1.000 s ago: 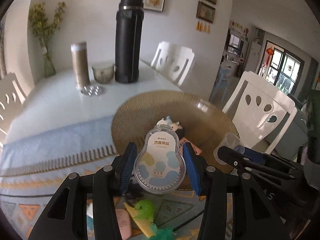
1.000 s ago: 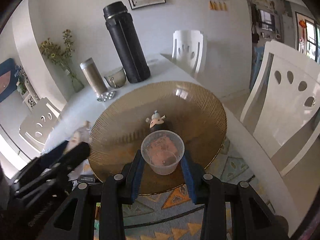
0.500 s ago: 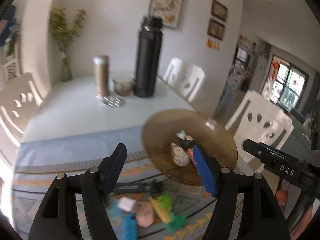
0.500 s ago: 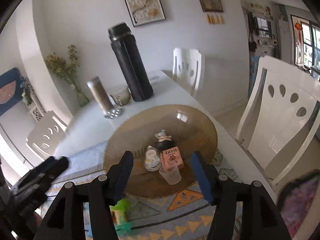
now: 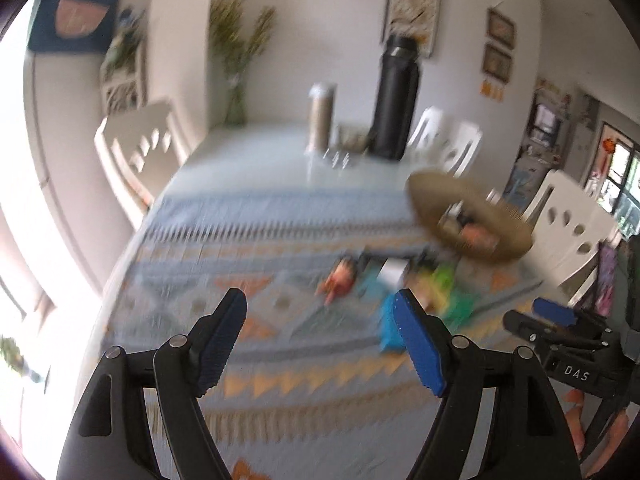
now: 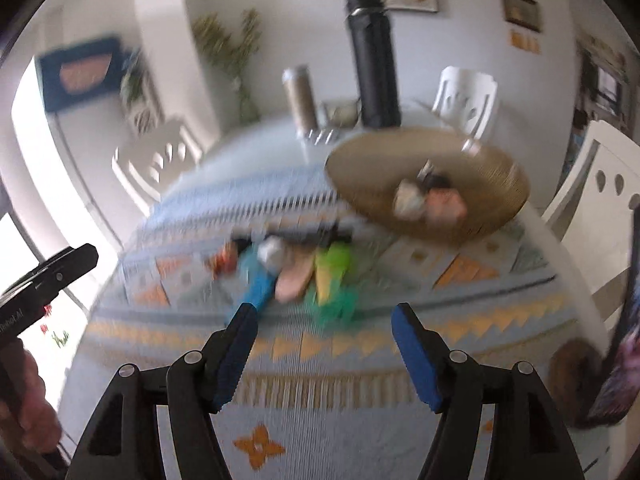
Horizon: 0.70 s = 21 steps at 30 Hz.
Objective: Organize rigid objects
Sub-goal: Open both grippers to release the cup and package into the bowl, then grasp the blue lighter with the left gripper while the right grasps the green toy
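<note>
Blurred by motion: a desk [image 6: 248, 152] under a patterned cloth [image 6: 360, 360], filling mid-frame. Upper right of centre, a wide woven tray [image 6: 496, 172] holding small rigid objects [image 6: 432, 200]. Just left and below it, loose toys [image 6: 304, 268] scattered on the cloth. Along the bottom edge, left gripper [image 5: 320, 332] and right gripper [image 6: 324, 344], both spread wide, pinching nothing.

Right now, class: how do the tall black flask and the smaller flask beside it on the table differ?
The black flask is far taller and wider than the beige flask. The black flask is dark all over; the beige flask has a pale silvery cap. Both stand upright at the table's far end, behind the woven tray.
</note>
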### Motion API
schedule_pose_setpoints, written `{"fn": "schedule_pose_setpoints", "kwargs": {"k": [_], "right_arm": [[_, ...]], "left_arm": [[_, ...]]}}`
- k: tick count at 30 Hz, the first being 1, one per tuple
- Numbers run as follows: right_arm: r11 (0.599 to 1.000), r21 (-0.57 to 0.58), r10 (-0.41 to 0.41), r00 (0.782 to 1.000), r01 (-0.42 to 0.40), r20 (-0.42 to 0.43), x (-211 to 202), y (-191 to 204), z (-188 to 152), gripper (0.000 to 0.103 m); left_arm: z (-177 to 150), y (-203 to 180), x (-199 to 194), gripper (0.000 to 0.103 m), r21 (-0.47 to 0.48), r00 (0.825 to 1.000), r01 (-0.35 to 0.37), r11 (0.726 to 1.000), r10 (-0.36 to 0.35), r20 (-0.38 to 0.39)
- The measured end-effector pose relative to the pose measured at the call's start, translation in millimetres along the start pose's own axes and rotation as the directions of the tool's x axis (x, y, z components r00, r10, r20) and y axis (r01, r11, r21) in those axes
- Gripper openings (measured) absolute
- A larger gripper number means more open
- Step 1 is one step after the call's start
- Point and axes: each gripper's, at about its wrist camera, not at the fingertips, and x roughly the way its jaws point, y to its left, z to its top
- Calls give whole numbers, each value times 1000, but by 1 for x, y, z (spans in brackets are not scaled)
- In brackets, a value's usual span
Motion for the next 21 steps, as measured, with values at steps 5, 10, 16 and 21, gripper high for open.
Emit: {"fn": "schedule_pose_setpoints", "kwargs": {"k": [5,10,16,21], "right_arm": [[997,-81,-21,999,18,-41,33,16,-40,68],[992,-125,-27,999,23,-28,34,21,-40,80],[996,-93,-15,999,11,-44,35,17,-39,81],[1000,5,6,999,-6,-50,36,-1,-35,81]], "left_arm": [[-44,23,34,75,-51,996,-4,999,-1,-91],[-53,26,41,75,-57,995,8,998,-13,-102],[-59,18,42,75,-19,993,-4,1000,2,-115],[-62,3,37,75,67,995,-40,997,46,-91]]}}
